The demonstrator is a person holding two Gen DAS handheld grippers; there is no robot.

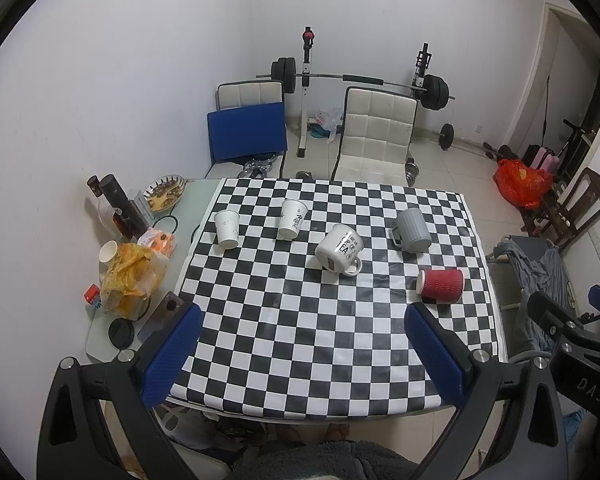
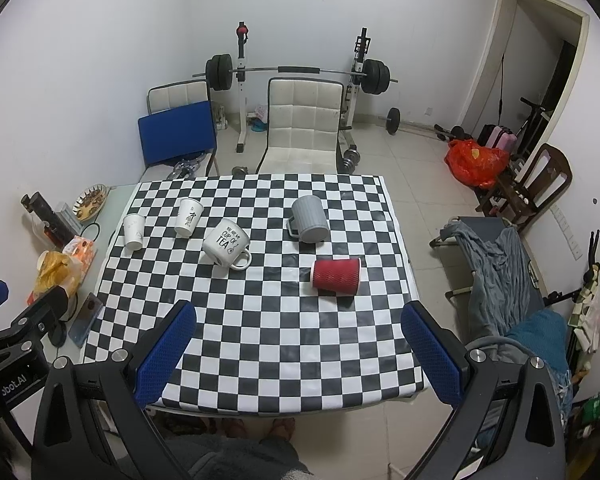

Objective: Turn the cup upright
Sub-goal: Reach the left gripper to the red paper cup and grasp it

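A checkered tablecloth [image 1: 300,340] fills the middle, black and white squares spread over the table, and both grippers hang back over its near edge. The left gripper [image 1: 304,344] has its blue fingers wide apart with nothing between them; the right gripper [image 2: 300,340] shows the same, spread and empty. Out on the cloth, the gray mug [image 2: 310,220] stands mouth-down with its handle to the left. The white mug [image 2: 226,246] is tipped on its side (lettering reads "CUP OF TEA"). Near the right edge, the red cup [image 2: 336,275] lies on its side, ribbed and wavy. Two white paper cups [image 1: 226,229] sit mouth-down at far left, one carrying black print I can't read.
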